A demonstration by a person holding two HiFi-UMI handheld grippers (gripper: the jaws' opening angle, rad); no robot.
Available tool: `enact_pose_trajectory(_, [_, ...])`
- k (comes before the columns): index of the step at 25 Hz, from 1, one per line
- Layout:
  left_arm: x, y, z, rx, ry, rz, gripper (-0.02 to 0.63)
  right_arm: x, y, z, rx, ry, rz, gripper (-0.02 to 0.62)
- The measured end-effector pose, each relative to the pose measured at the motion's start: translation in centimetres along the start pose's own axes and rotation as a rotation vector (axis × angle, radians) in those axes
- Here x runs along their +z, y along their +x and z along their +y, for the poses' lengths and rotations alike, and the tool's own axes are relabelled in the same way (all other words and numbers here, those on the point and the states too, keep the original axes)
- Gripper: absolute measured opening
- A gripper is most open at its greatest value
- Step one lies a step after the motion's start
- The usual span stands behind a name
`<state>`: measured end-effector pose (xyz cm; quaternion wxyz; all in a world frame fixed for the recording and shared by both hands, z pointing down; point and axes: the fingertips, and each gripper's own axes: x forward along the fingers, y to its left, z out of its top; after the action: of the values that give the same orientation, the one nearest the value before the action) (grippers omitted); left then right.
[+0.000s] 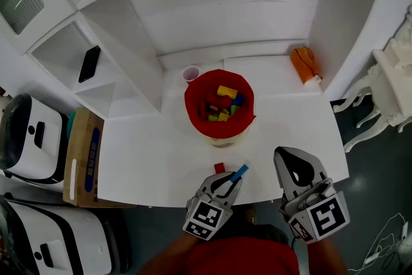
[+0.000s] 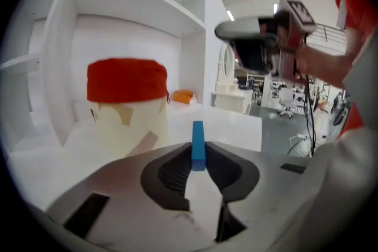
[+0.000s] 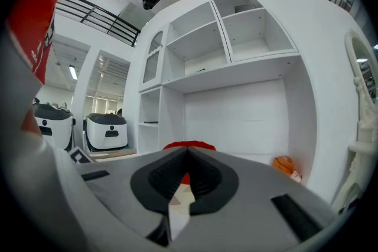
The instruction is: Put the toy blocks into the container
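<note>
A thin blue block point(image 1: 239, 172) point(image 2: 198, 143) sticks out from between the tips of my left gripper point(image 1: 233, 178) point(image 2: 198, 157), which is shut on it just above the table's near edge. A small red block point(image 1: 219, 168) lies on the table beside that gripper. The container point(image 1: 193, 100) point(image 2: 127, 104), a pale bucket with a red lining, stands at the table's middle and holds several coloured blocks, among them a yellow one point(image 1: 226, 92). My right gripper point(image 1: 284, 154) point(image 3: 188, 154) hangs shut and empty to the right, pointing level toward the container's red top point(image 3: 201, 145).
A pink cup point(image 1: 190, 73) stands behind the container. An orange toy point(image 1: 305, 64) lies at the back right of the white table point(image 1: 141, 151). Shelf walls enclose the back and sides. A cardboard box point(image 1: 82, 158) and white machines point(image 1: 29, 132) stand on the left.
</note>
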<state>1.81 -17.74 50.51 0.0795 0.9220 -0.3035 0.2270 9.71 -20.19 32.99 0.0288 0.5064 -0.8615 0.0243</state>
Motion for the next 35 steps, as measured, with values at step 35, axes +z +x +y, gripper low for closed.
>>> enact_pose_trajectory(35, [17.0, -8.3, 9.3, 0.114, -0.027, -0.489, 0.009, -15.2, 7.6, 9.4, 0.163, -0.035, 0.433, 0.184])
